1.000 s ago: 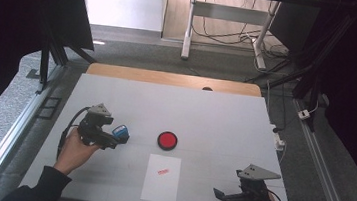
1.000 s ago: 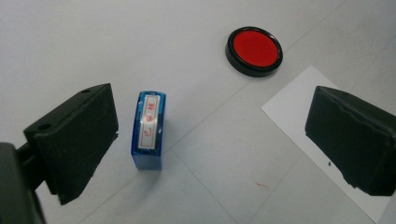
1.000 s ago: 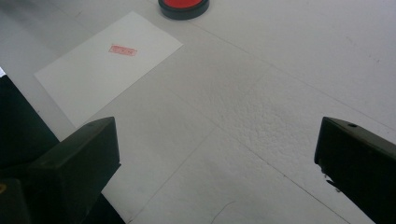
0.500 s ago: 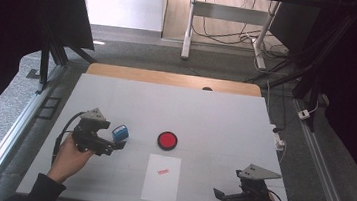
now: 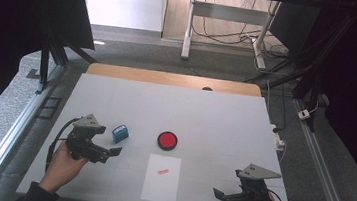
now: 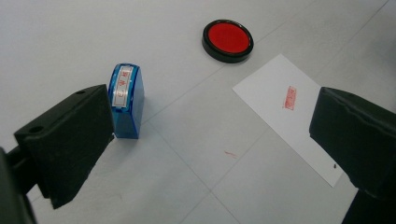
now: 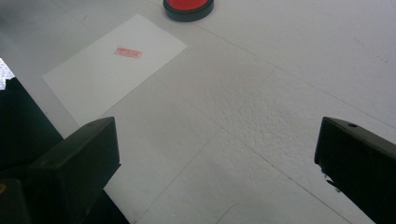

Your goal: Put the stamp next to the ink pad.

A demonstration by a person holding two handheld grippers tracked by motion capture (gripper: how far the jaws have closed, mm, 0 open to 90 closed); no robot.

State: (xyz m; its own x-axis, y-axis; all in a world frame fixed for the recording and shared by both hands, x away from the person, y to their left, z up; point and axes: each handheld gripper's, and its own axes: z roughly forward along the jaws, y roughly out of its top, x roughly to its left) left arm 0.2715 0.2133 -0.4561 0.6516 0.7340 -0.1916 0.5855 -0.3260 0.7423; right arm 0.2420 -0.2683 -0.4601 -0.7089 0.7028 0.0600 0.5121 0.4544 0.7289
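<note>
Four things matter on the white table [image 5: 215,114], taken from the biggest down. The sheet of paper [image 5: 161,178] lies flat near the person's edge, between the two grippers, its long side running away from the person; a small red stamp print [image 5: 162,171] sits on its far half. Just beyond the sheet's far right corner rests the round red ink pad [image 5: 167,140] in its black rim, apart from the paper. Left of the pad stands the blue stamp [image 5: 120,133], upright on the table, well apart from the pad and the paper.

In the left gripper view the stamp [image 6: 125,100] shows a long, narrow labelled top, and that long axis runs away from the camera, roughly in line with the gripper's reach. The stamp stands just beside the left jaw's tip, seemingly not touching it, and outside the gap between the jaws. Nothing lies between the stamp and the pad.

The left gripper [image 5: 110,152] hovers just on the person's side of the stamp, jaws spread wide and empty. The right gripper [image 5: 221,195] sits low at the table's near right corner, jaws also spread wide over bare table, with nothing between them.
</note>
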